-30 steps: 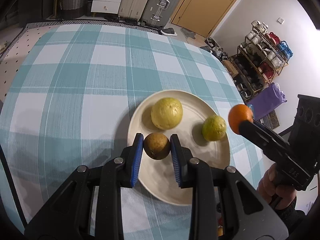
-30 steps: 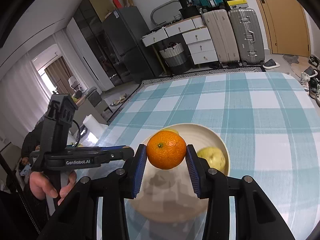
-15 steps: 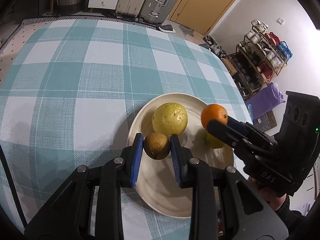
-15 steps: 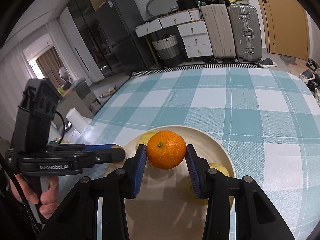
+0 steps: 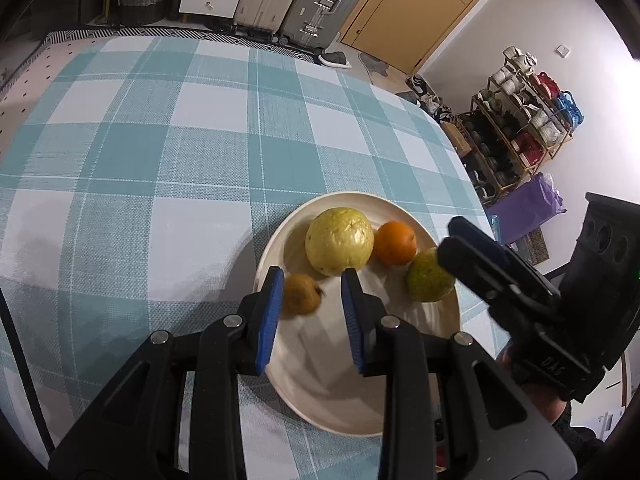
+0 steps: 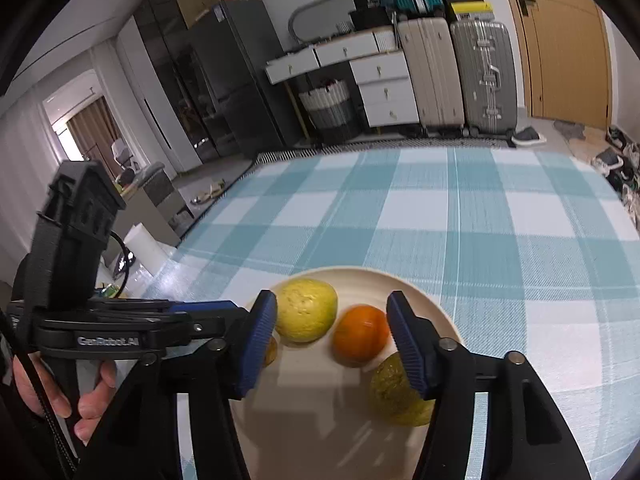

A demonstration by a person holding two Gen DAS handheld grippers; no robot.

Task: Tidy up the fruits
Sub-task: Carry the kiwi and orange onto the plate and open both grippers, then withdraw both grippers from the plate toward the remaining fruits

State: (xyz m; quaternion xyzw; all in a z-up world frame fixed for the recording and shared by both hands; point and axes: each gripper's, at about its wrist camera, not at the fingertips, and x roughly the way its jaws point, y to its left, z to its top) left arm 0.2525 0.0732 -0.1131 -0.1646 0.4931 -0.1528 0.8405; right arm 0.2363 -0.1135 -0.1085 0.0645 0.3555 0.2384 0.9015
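Left wrist view, left tongs [image 5: 312, 280]: set narrow over the near side of the plate; whether they grip cannot be told.
Brown fruit [image 5: 302, 299]: small and blurred, between the left tongs' pads. It lies against the left pad, and a strip of plate shows between it and the right pad.
Plate [image 5: 320, 392]: cream, round, under the tips of both tongs, resting on the counter.
Yellow fruit [image 5: 340, 240]: the biggest one, on the plate just past the tips of the left tongs.
Right wrist view, right tongs [image 6: 332, 304]: their jaws have just been opening and now stand wide, gripping nothing.
Green fruit [image 6: 396, 392]: on the plate, partly hidden behind the right pad of the right tongs.
Orange [image 6: 362, 334]: on the plate between the spread pads, well clear of the left pad and close by the right one, just beside the yellow fruit.
Hand [image 6: 92, 396]: wrapped round the handle of the left tongs, to the left of the right tongs.
Counter [image 5: 160, 160]: covered by a teal and white checked cloth, stretching away beyond both tongs.
Suitcases [image 6: 460, 76]: standing against the far wall, past the counter's far edge.
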